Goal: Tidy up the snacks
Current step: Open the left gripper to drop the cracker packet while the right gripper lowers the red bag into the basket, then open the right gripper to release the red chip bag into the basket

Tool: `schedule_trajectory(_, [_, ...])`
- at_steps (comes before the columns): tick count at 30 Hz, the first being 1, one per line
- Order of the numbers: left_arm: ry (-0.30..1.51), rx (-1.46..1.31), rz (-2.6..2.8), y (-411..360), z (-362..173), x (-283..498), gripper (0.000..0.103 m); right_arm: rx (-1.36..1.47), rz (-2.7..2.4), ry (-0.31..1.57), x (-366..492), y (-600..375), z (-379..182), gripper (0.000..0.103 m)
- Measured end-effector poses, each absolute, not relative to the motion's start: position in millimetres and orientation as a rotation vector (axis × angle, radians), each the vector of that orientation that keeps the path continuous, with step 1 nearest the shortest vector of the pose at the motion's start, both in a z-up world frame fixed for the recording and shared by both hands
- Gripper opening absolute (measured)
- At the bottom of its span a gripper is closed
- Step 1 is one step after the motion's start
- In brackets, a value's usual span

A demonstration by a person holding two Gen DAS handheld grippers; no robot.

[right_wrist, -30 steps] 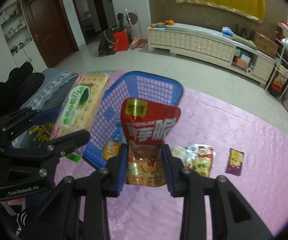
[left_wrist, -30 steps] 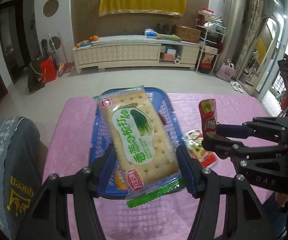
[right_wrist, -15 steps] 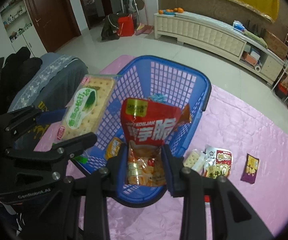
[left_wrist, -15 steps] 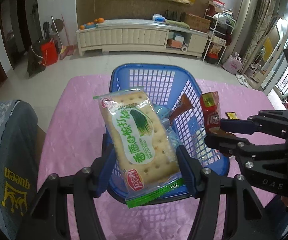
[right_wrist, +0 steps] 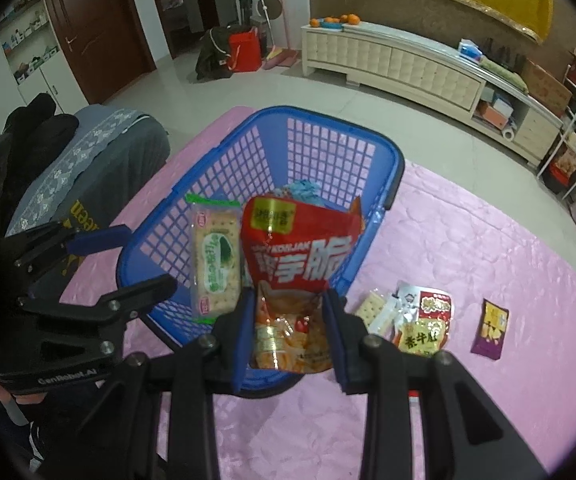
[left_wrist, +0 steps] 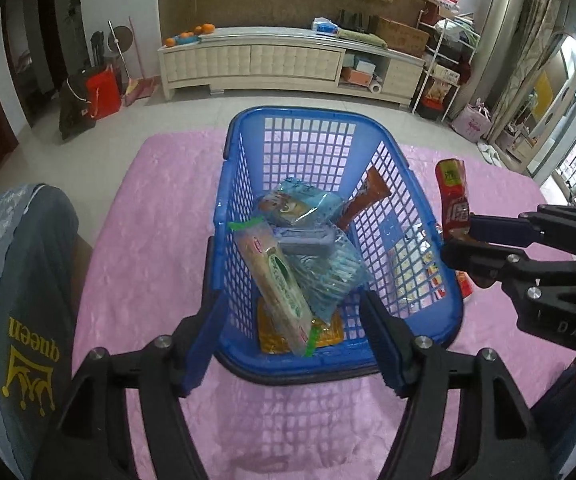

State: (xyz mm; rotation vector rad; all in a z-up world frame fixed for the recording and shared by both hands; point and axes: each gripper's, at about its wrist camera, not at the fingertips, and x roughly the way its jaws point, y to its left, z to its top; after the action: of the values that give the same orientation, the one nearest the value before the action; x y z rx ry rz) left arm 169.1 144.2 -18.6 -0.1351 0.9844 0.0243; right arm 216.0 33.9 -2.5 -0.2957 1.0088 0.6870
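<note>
1. Cracker pack point(left_wrist: 278, 280) leans tilted inside the blue basket point(left_wrist: 419, 320) among other wrapped snacks, touching no gripper.
2. Left gripper point(left_wrist: 288, 340) hangs over the basket's near rim, fingers spread apart and holding nothing.
3. Right gripper point(right_wrist: 288, 332) is clamped on a red snack bag point(right_wrist: 299, 256) above the basket's near edge.
4. Three more packets point(right_wrist: 423, 320) lie on the pink cloth point(right_wrist: 487, 260), right of the basket.

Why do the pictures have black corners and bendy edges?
Both views use fisheye lenses. Left wrist view: the long white cabinet bows, and the blue plastic basket looks sharp. Right wrist view: dark corners, and the red crinkly snack bag looks slightly soft.
</note>
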Motion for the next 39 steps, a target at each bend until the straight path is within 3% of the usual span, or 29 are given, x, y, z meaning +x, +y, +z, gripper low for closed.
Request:
schedule_trajectory(15, [0.883, -0.103, 0.092, 156.3, 25.0, 141.8, 0.077, -0.29, 0.749, 0.959, 203.9, 48.0, 22.6, 0.039])
schedule_trajectory(34, [0.948, -0.189, 0.113, 191.7, -19.4, 160.7, 0.077, -0.404, 0.689, 1.068, 225.1, 85.8, -33.5, 0.041])
schedule_trajectory(37, [0.954, -0.185, 0.117, 192.2, -21.9, 160.0, 0.077, -0.448, 0.661, 1.067, 224.4, 87.9, -37.8, 0.047])
schedule_trajectory(39, [0.956, -0.192, 0.117, 193.7, -22.6, 158.1, 0.077, -0.463, 0.654, 1.078, 224.1, 87.3, -41.2, 0.057])
